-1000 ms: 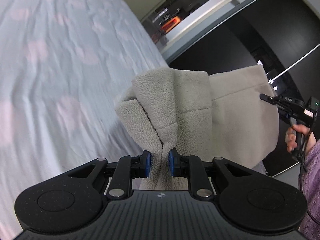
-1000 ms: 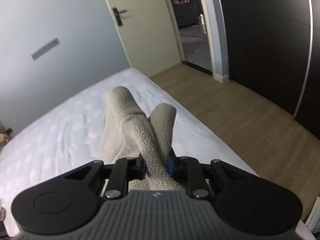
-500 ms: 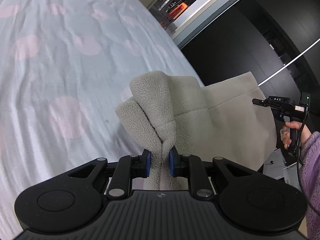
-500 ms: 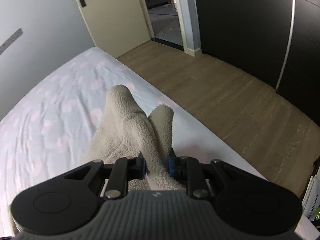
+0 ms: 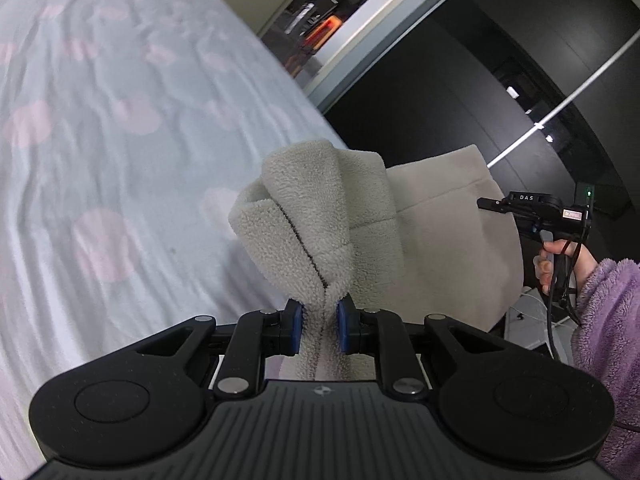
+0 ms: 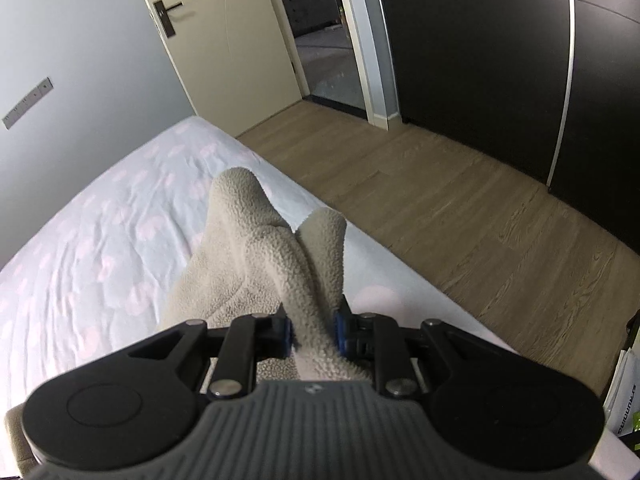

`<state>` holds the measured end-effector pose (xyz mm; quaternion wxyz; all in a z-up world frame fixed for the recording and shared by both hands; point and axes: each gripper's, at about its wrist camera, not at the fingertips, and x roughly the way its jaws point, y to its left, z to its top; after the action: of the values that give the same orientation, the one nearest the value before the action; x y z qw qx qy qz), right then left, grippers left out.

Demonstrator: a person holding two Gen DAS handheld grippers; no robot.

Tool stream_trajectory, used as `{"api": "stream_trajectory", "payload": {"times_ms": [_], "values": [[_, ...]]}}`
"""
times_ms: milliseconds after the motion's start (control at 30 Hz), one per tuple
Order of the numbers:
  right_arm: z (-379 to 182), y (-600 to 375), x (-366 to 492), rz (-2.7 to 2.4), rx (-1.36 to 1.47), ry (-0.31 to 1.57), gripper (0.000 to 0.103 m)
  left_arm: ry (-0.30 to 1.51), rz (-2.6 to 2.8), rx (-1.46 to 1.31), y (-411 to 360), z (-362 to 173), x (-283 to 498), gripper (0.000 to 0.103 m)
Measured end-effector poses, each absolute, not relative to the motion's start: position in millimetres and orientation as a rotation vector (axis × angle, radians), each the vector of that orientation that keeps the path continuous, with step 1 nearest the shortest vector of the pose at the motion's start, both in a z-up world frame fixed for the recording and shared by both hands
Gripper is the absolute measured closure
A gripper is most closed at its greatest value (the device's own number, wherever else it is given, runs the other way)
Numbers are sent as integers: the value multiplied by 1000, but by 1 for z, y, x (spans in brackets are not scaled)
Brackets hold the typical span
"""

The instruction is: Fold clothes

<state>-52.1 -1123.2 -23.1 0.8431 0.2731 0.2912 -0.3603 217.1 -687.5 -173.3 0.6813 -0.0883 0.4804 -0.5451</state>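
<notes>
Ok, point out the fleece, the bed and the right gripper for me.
fleece (image 5: 320,216), left wrist view, on the bunched fold above the pads.
bed (image 6: 100,248), right wrist view, on bare spotted sheet.
right gripper (image 6: 314,334), right wrist view, midway between its fingertips, clamped on fleece.

I count one fleece garment (image 5: 320,216); two grippers, my left gripper (image 5: 320,328) and my right gripper (image 6: 313,334), each with two blue pads; one bed (image 5: 100,140) under a single spotted sheet; one hand (image 5: 554,264) in one purple sleeve (image 5: 604,320); one door (image 6: 224,40) with one handle (image 6: 166,12); one dark wardrobe (image 6: 480,60).
</notes>
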Motion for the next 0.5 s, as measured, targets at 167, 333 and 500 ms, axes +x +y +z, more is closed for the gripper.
{"api": "stream_trajectory", "payload": {"times_ms": [167,333,500], "values": [[10,-1105,-80,-749,546,598,81,1044,-1275,-180,-681,-146,189,88],[35,-1090,-102,-755,506,591,81,1009,-1309,-166,-677,-131,172,88],[25,-1094,-105,-777,518,600,81,1023,-1288,-156,-681,-142,174,88]]}}
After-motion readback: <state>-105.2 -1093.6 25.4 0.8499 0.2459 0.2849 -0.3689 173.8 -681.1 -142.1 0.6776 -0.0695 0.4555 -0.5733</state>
